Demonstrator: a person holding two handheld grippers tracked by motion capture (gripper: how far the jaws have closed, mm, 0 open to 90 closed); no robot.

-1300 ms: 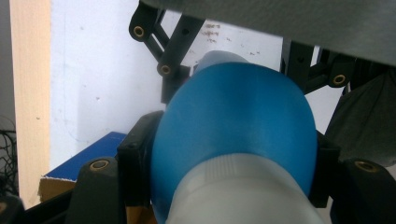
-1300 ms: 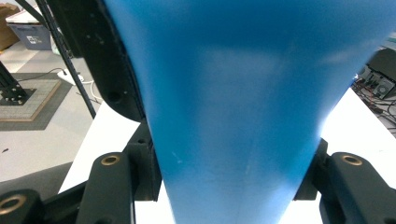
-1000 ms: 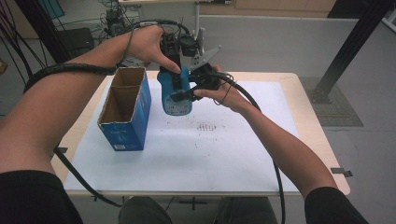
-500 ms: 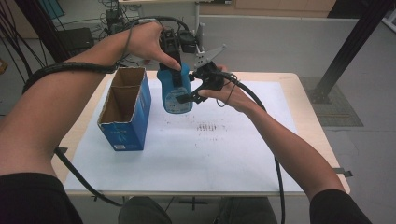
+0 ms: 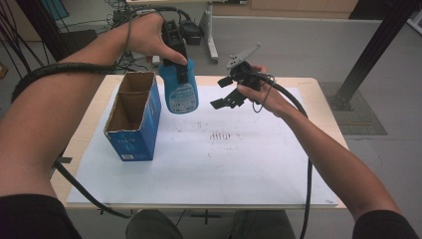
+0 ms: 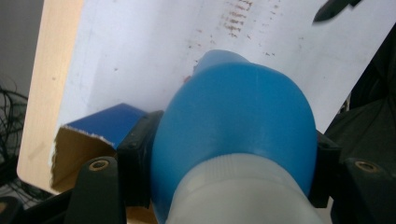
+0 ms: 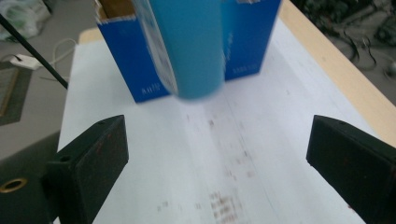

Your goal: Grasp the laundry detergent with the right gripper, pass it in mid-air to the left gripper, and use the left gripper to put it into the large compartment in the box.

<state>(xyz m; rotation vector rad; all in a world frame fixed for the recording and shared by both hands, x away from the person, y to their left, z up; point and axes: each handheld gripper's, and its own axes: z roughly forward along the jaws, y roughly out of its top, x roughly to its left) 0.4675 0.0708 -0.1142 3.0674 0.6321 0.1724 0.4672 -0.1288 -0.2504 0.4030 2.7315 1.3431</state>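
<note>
A blue bottle (image 5: 180,92) with a white label hangs above the back of the table, held near its neck by my left gripper (image 5: 178,62), which is shut on it. From the left gripper view the bottle (image 6: 233,135) bulges between the jaws, its white cap end nearest the camera. My right gripper (image 5: 228,97) is open, a short way right of the bottle and apart from it. The right gripper view looks between its wide-apart jaws at the bottle (image 7: 187,46) lifted clear of the paper. An open blue cardboard box (image 5: 132,117) stands at the left.
White paper (image 5: 224,159) with faint marks covers the wooden table (image 5: 323,99). The box (image 7: 140,70) stands right behind the bottle. Cables trail off the table's left and right sides. A black post (image 5: 373,50) rises at the back right.
My right gripper has let go of the bottle, opened and drawn away to the right. The left gripper has carried the bottle slightly left, toward the box.
</note>
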